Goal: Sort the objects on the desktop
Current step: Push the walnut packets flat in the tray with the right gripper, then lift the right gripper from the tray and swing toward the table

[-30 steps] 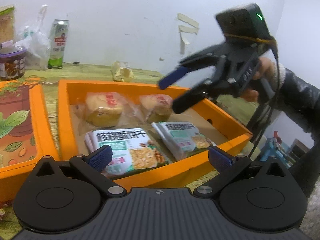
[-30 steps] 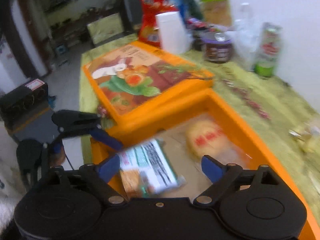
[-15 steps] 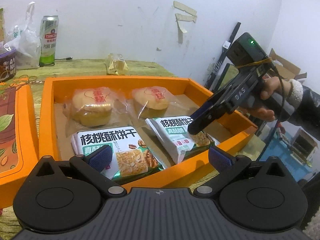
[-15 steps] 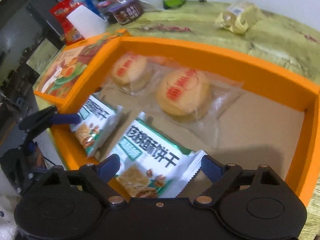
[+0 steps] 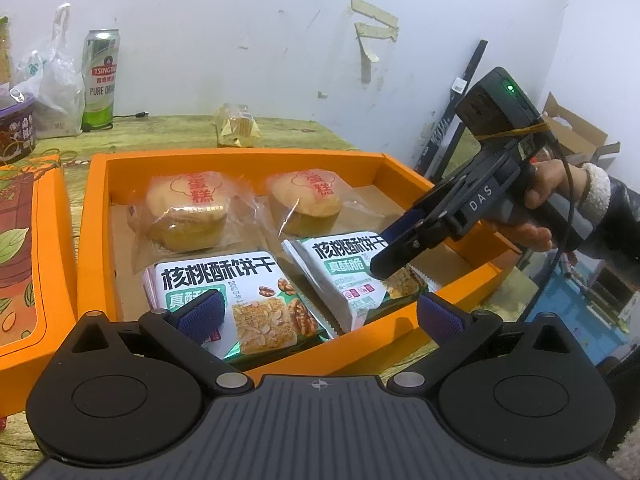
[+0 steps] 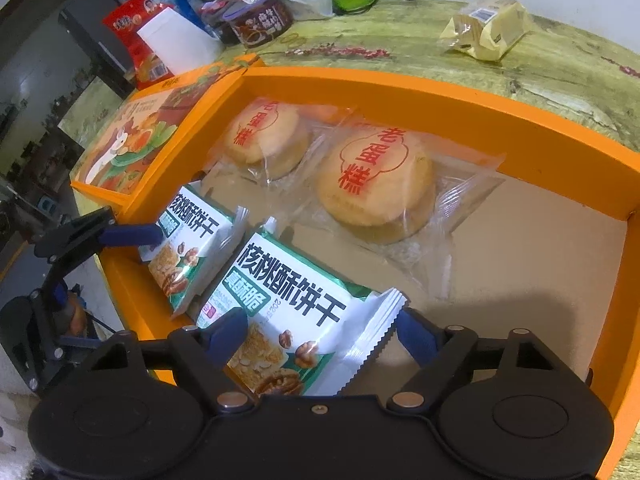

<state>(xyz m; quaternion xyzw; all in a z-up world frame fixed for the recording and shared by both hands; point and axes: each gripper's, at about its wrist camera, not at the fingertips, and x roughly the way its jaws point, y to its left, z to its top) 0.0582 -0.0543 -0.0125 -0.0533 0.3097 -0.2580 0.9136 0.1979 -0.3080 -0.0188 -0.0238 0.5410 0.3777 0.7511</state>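
Observation:
An orange box (image 5: 240,156) (image 6: 400,92) holds two wrapped round cakes (image 5: 192,208) (image 5: 308,200) at the back and two green-and-white biscuit packs in front. My right gripper (image 6: 320,324) (image 5: 390,260) points down into the box. The right-hand biscuit pack (image 6: 296,300) (image 5: 340,268) lies between its jaws, which are closing. One pad is at the crimped end, and no firm squeeze shows. My left gripper (image 5: 320,314) hovers open over the box's near wall, above the other biscuit pack (image 5: 224,280) (image 6: 192,236), holding nothing.
The orange lid (image 5: 24,240) (image 6: 136,144) lies left of the box. A yellow snack pack (image 5: 238,130) (image 6: 488,26) sits behind the box. A beer can (image 5: 100,80), a plastic bag (image 5: 52,92) and a dark jar (image 5: 16,128) stand by the wall. The table ends just right of the box.
The right gripper dropped from above the box into it, rolled, and its jaws narrowed around the right-hand biscuit pack. The left gripper stayed nearly still.

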